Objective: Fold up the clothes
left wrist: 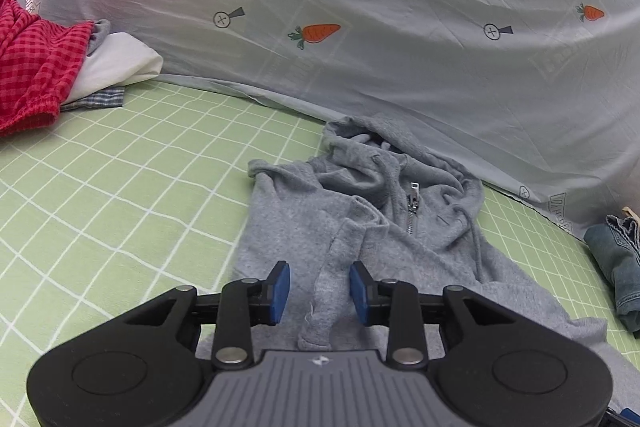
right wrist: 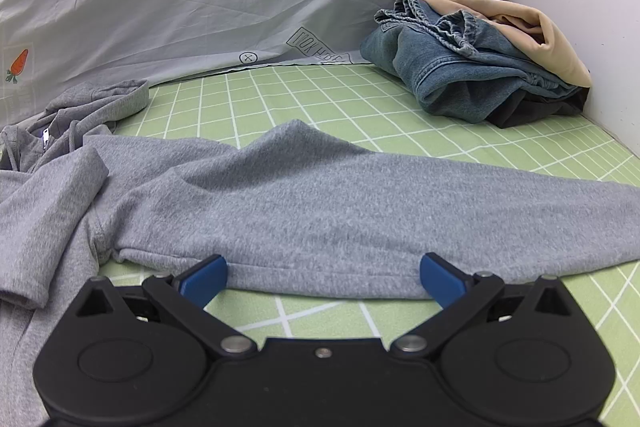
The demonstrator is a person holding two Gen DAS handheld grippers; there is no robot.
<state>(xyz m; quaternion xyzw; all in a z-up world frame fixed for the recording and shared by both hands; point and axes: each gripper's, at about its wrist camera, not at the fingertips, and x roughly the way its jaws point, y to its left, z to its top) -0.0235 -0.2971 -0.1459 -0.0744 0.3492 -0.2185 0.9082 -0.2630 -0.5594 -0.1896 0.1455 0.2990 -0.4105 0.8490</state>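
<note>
One grey zip hoodie (left wrist: 360,211) lies spread on the bed, hood bunched toward the quilt, zipper pull showing at the neck. One of its sleeves (right wrist: 360,211) stretches flat across the sheet in the right wrist view.

The left tongs (left wrist: 320,293) stand partly apart, a cuff end of grey fabric lying between the two blue pads (left wrist: 280,291) without either pad pressing on it. The right tongs (right wrist: 322,277) are spread wide, both tips at the sleeve's near edge, gripping nothing.

Two heaps of other clothes sit at the edges. One holds a red checked garment (left wrist: 36,63), a white folded piece (left wrist: 116,65) and a small blue plaid bit (left wrist: 102,98) beneath. The other holds denim jeans (right wrist: 452,75), a tan garment (right wrist: 552,35) and something dark (right wrist: 536,111) under them (what it is cannot be told).

The bed wears a green sheet with a white grid (left wrist: 120,187). Behind rises a pale blue quilt printed with carrots (left wrist: 360,7); a white wall (right wrist: 580,7) closes the right side
</note>
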